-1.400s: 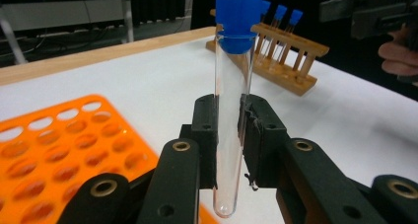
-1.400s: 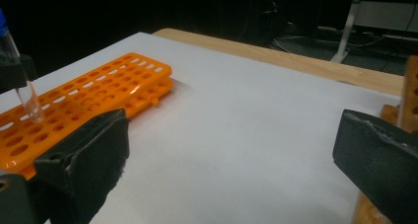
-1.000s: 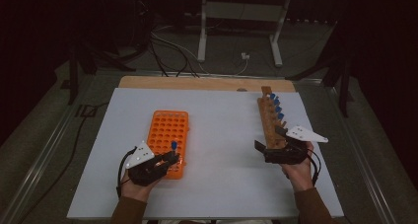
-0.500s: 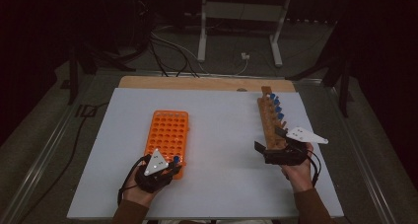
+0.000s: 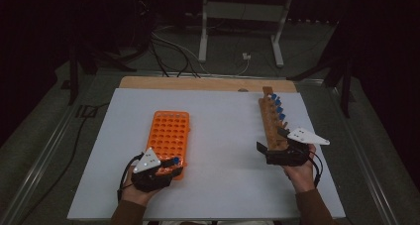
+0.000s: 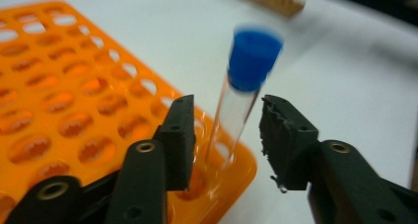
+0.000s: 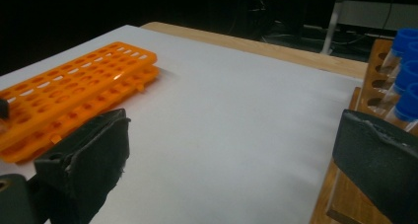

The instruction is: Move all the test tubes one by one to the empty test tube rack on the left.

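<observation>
Since the earlier frames the left gripper (image 5: 166,171) has drawn back a little toward the near edge of the surface (image 5: 223,116), and its fingers (image 6: 180,135) have just been opening. They now stand spread on either side of a clear tube with a blue cap (image 6: 244,93), with a gap showing between each pad and the glass, so nothing is pinched. The tube stands slightly tilted in a hole at the near right corner of the orange rack (image 5: 168,136), its lower end down inside the hole and its cap blurred in the left gripper view. In the high view the cap shows as a small blue dot at that same corner, just beside the gripper.

The orange rack lies flat on the left half of the white surface, its long side running from the near edge toward the far edge, and its other visible holes hold nothing.

The right gripper (image 5: 272,146) rests at the near end of the wooden rack (image 5: 271,126) on the right half of the surface, in the place it held before. Its fingers (image 7: 93,155) are spread wide with only bare surface between them. The wooden rack carries several blue-capped tubes (image 5: 278,109) toward its far end, well apart from the orange rack.
</observation>
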`<state>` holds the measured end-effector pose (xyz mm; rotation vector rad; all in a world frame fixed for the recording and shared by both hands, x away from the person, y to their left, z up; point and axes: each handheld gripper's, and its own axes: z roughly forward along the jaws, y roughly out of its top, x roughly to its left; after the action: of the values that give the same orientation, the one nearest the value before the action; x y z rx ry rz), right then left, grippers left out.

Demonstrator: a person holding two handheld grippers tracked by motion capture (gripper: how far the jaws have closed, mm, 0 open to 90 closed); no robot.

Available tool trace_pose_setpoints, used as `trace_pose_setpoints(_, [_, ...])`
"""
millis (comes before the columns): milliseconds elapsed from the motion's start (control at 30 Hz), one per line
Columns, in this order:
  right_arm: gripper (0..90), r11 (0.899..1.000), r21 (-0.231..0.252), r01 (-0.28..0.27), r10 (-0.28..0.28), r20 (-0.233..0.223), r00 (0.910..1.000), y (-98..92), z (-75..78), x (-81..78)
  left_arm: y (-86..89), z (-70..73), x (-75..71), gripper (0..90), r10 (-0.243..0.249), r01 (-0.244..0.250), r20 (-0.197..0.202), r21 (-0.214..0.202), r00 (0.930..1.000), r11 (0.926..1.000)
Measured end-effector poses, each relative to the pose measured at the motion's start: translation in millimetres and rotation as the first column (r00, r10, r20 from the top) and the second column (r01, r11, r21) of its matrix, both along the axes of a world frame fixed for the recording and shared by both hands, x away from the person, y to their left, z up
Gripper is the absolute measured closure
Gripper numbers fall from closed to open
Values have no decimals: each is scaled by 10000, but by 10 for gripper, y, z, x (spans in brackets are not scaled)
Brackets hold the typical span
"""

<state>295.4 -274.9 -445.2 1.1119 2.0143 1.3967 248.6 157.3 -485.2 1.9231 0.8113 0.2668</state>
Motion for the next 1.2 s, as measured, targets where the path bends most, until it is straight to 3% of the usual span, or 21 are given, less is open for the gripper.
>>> trace_pose_setpoints(33, [8, 10000, 0, 0, 0, 0, 10000, 0, 0, 0, 22, 19, 7, 521, 57, -60, -140, -205, 9999, 9998])
trace_pose_setpoints(167, [9, 9999, 29, 144, -144, -61, 9999, -34, -1, 28, 99, 45, 10, 451, 108, -112, -60, -669, 9999, 9977])
trace_pose_setpoints(233, [9, 9991, -167, 394, -395, -36, 9992, -74, 0, 52, 133, 74, 4, 338, 310, -296, 160, -787, 9994, 9965])
trace_pose_setpoints(267, [9, 9991, -167, 394, -395, -36, 9992, -74, 0, 52, 149, 91, -2, 338, 339, -314, 255, -920, 9991, 9953])
trace_pose_setpoints(367, [9, 9980, -135, 614, -616, -105, 9980, -147, 2, 89, 180, 134, -21, 188, 774, -714, 665, -895, 9948, 9934])
trace_pose_setpoints(500, [19, 9936, -212, 1112, -1118, -269, 9934, -269, -10, 187, 230, 152, -14, 7, 1586, -1502, 938, -902, 9829, 9845])
trace_pose_setpoints(667, [83, 9858, -571, 1580, -1611, -539, 9855, -353, -25, 384, 317, 158, 0, 6, 2503, -2384, 1134, -1088, 9615, 9651])
trace_pose_setpoints(733, [160, 9847, -565, 1648, -1685, -687, 9833, -371, -36, 473, 352, 145, 12, 6, 2792, -2666, 1047, -1196, 9545, 9564])
trace_pose_setpoints(800, [237, 9800, -754, 1843, -1902, -816, 9783, -368, -68, 559, 380, 126, 33, 6, 2892, -2771, 871, -1289, 9533, 9522])
trace_pose_setpoints(900, [461, 9721, -954, 2141, -2226, -905, 9707, -364, -114, 650, 396, 109, 55, 6, 3071, -2960, 816, -1247, 9482, 9470])
trace_pose_setpoints(1000, [663, 9640, -1107, 2417, -2520, -911, 9634, -353, -153, 700, 392, 96, 63, 6, 3107, -3006, 758, -1203, 9475, 9461])
trace_pose_setpoints(1100, [757, 9591, -1327, 2499, -2608, -721, 9627, -318, -171, 729, 372, 95, 57, 6, 3068, -2966, 806, -1175, 9484, 9478])
trace_pose_setpoints(1200, [760, 9562, -1320, 2613, -2714, -652, 9602, -291, -178, 745, 364, 92, 55, 6, 3100, -2996, 840, -1165, 9470, 9469])
